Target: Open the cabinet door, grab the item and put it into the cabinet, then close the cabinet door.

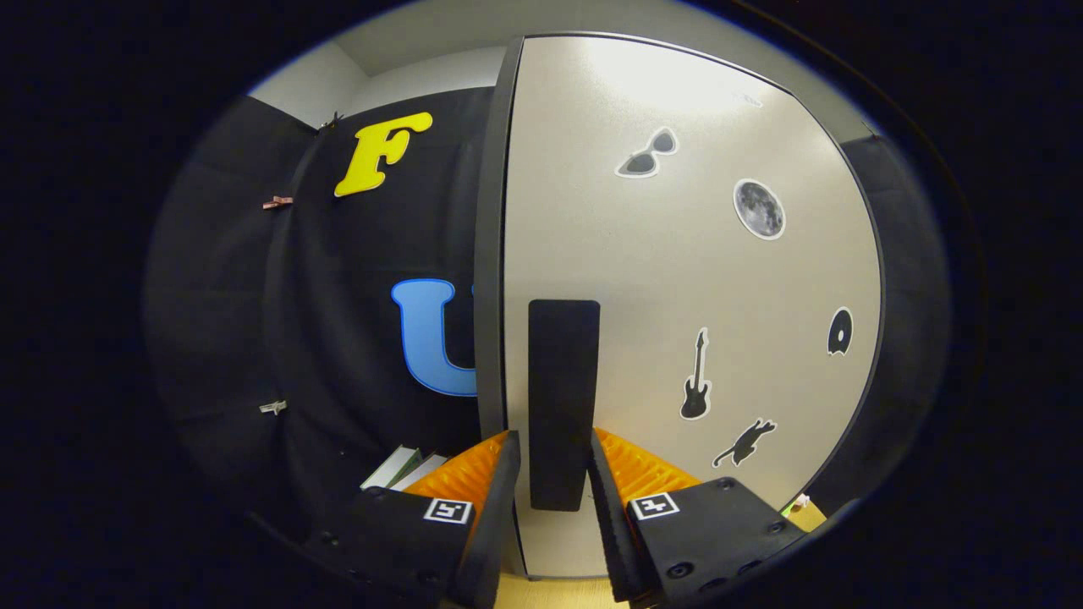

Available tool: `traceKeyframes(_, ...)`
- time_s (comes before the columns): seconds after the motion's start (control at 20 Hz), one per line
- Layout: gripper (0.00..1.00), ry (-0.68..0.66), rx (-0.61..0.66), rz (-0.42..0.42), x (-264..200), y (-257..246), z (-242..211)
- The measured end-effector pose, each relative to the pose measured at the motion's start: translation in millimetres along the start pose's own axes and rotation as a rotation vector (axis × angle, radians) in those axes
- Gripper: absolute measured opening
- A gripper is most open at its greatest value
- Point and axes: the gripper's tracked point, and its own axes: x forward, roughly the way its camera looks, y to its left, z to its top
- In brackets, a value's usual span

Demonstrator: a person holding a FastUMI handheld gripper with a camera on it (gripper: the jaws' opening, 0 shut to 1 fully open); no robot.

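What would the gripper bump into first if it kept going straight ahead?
Most likely the tall black rectangular door handle, which stands between the open gripper fingers. Right behind it is the pale grey cabinet door with stickers. How close the handle is remains unclear.

The cabinet door [677, 279] is pale grey with a faint speckled sheen and a dark edge trim. Its handle [563, 402] is plain matte black. Stickers on the door: grey sunglasses [647, 155], a mottled grey moon [759, 209], a black guitar [695, 378] and a black cat [744, 443]. Books [404, 468] beside the cabinet show white and green.
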Motion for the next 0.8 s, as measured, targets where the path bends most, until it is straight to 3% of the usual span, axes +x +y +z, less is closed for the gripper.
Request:
traceKeyframes(0.25, 0.30, 0.004, -0.003, -0.013, 0, -1, 1)
traceKeyframes(0.35, 0.30, 0.006, -0.010, 0.009, 0, -1, 0)
traceKeyframes(0.45, 0.16, 0.006, 0.000, 0.010, -3, -1, 1)
traceKeyframes(0.8, 0.16, 0.020, 0.017, 0.046, -15, -1, 0)
